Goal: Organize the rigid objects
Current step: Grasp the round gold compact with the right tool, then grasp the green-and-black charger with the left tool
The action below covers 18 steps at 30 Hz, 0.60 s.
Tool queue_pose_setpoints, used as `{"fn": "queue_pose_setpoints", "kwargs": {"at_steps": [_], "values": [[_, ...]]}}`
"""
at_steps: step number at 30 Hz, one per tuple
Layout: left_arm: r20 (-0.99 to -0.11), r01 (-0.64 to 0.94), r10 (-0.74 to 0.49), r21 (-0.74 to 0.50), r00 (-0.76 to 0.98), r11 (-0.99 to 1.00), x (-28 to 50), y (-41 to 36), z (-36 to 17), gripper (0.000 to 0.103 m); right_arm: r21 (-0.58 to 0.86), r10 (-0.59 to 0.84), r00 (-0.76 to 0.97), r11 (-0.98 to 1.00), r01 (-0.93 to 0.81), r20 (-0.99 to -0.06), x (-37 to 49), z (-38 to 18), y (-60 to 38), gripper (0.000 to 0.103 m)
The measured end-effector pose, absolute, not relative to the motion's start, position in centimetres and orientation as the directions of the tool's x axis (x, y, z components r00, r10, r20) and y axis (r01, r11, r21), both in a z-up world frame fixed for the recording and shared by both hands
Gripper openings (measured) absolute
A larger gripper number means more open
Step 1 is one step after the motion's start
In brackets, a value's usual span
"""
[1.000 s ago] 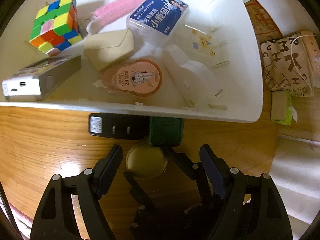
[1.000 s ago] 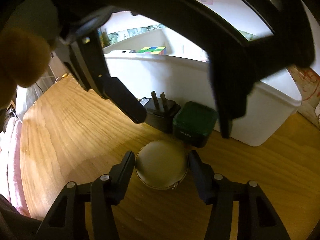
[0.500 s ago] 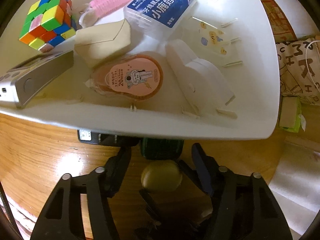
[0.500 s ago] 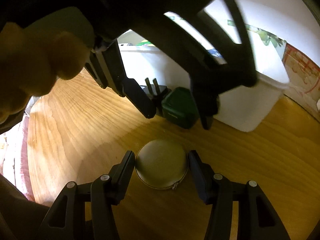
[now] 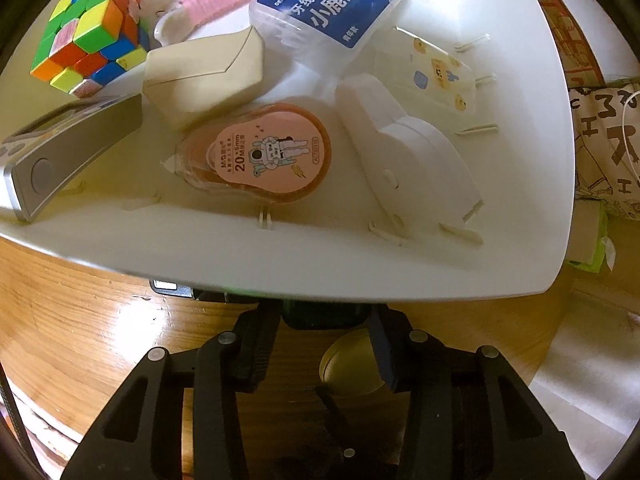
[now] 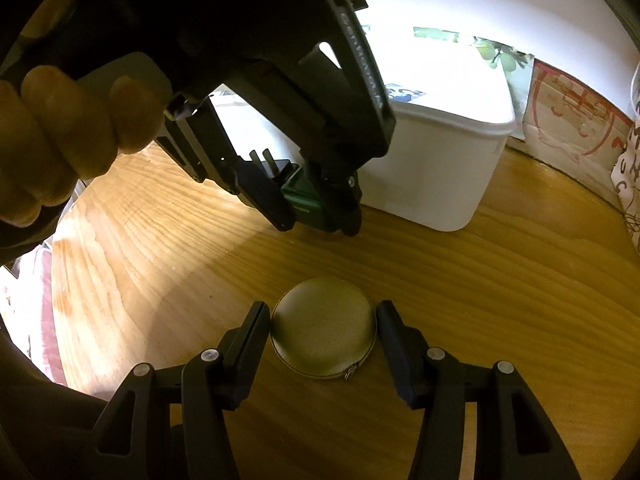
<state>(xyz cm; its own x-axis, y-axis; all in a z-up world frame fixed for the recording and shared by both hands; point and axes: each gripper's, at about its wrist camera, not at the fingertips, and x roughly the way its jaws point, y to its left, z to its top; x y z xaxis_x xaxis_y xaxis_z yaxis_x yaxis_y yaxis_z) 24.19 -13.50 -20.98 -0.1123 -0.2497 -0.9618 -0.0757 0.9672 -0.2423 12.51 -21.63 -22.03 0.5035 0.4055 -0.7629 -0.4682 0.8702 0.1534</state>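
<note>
A white bin point(image 5: 532, 184) holds a Rubik's cube point(image 5: 90, 28), a floss box point(image 5: 328, 8), a pink correction tape point(image 5: 264, 156) and other small items. In front of it on the wood table sit a green box point(image 6: 306, 202) and a black plug adapter point(image 6: 272, 170). My left gripper point(image 5: 320, 332) straddles the green box point(image 5: 320, 320), its fingers at both sides; I cannot tell whether they press on it. My right gripper point(image 6: 323, 330) is open around a round olive zip case point(image 6: 323, 338), its fingers just beside it.
The bin also shows in the right wrist view point(image 6: 440, 168). Printed cloth bags point(image 5: 608, 136) and a cardboard box point(image 6: 568, 120) lie to the right by the wall. The table edge runs along the left point(image 6: 52, 280).
My left gripper has moved forward from over the round case to the green box by the bin and narrowed around it. My right gripper has stayed around the round case.
</note>
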Motion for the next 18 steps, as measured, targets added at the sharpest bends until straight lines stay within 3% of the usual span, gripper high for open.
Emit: {"fn": "queue_pose_setpoints", "kwargs": {"at_steps": [18], "values": [[-0.94,-0.068,-0.301,-0.293,-0.162,0.954,19.3,-10.4,-20.9,0.045,0.162,0.375,0.52,0.898,-0.408,-0.768,10.4,-21.0,-24.3,0.055]]}}
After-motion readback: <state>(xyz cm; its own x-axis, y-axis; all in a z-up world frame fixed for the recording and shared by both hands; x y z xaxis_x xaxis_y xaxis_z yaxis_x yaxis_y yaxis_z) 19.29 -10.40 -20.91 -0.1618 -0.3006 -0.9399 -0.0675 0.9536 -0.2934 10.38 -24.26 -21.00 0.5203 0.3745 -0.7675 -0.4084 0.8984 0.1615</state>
